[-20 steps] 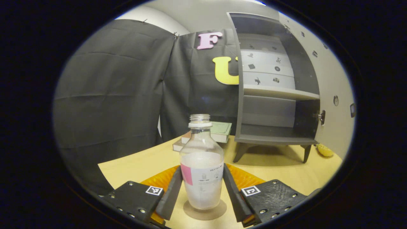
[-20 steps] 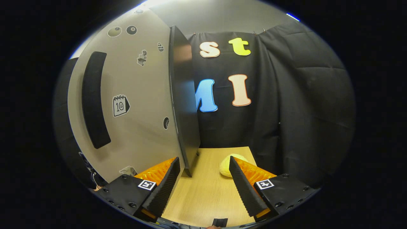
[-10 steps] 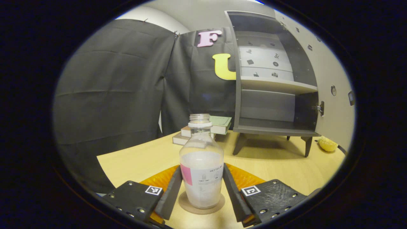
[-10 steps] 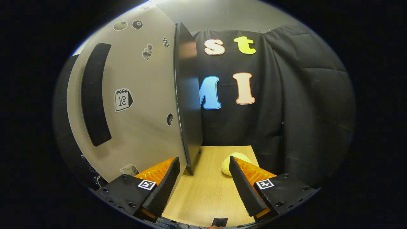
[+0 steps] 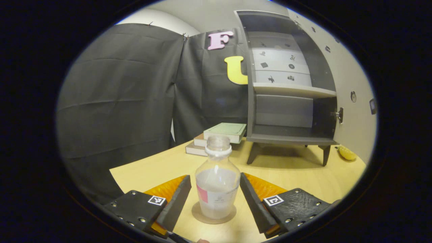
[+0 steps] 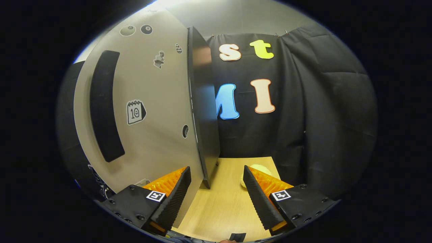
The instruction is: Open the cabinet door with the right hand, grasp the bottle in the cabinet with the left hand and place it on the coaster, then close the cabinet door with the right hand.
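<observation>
In the left gripper view, a clear bottle [image 5: 217,182] with a white fill and no cap stands upright on a round brown coaster [image 5: 213,213]. My left gripper [image 5: 215,178] is open around it, a finger [image 5: 173,206] on each side with a small gap to the glass. Behind it stands the grey cabinet [image 5: 290,101], its door [image 5: 352,101] swung open to the right and its lower shelf bare. In the right gripper view, my right gripper [image 6: 216,169] is open. The door's lower edge [image 6: 206,175] hangs between its fingers, and the black handle [image 6: 103,108] is on the door face to the left.
Two stacked books [image 5: 221,134] lie on the wooden table [image 5: 148,172] left of the cabinet's legs. A yellow soft object [image 5: 346,152] sits beside the open door; in the right gripper view this yellow object [image 6: 258,167] is half hidden behind the right finger.
The left gripper set the bottle on the coaster, opened and drew back a little. In the right gripper view the door edge has shifted right, in between the fingers.
</observation>
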Demonstrator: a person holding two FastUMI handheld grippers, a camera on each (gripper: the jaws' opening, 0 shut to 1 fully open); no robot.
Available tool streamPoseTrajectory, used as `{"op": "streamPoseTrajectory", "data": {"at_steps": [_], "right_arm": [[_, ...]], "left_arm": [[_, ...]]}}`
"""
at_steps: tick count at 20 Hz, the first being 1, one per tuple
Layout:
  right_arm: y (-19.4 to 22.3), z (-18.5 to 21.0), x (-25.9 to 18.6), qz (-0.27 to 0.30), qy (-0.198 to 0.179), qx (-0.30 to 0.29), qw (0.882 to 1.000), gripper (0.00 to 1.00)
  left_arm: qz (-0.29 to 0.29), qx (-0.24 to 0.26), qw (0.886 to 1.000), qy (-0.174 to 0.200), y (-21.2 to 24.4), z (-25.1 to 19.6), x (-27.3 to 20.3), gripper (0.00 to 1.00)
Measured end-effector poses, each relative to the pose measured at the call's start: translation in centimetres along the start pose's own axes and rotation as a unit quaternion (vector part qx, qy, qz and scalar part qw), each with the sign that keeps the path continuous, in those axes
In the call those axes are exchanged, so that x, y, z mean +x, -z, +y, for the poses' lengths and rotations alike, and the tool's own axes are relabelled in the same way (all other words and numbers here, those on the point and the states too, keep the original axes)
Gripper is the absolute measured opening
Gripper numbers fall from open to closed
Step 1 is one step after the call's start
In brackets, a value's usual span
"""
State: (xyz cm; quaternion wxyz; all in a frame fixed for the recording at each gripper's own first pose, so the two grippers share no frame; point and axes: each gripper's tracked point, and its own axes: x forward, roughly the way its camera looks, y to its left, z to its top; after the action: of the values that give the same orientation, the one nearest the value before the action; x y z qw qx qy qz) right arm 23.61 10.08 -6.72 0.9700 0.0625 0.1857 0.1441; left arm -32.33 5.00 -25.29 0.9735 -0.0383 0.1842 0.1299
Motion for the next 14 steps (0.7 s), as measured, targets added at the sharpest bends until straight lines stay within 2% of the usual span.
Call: {"op": "streamPoseTrajectory", "data": {"at_steps": [9,10,11,13,14], "right_arm": [[-6.1,3.3,-0.4,-0.06,-0.077,0.034,0.995,0.93],[-6.9,3.8,-0.4,-0.067,-0.082,0.036,0.994,0.93],[-7.6,4.4,-0.6,-0.071,-0.088,0.036,0.993,0.98],[-8.6,5.4,-0.8,-0.077,-0.097,0.031,0.992,0.98],[-9.0,5.4,-0.8,-0.08,-0.086,0.022,0.993,0.98]], "left_arm": [[-0.068,0.012,0.998,-0.013,-15.5,1.6,-6.2,0.87],[-0.071,0.016,0.997,-0.007,-16.7,1.7,-6.5,0.87],[-0.073,0.017,0.997,-0.001,-17.5,1.5,-6.7,0.87],[-0.077,0.012,0.997,0.013,-19.1,1.3,-6.8,0.89],[-0.08,0.01,0.996,0.023,-19.9,1.0,-6.6,0.89]]}}
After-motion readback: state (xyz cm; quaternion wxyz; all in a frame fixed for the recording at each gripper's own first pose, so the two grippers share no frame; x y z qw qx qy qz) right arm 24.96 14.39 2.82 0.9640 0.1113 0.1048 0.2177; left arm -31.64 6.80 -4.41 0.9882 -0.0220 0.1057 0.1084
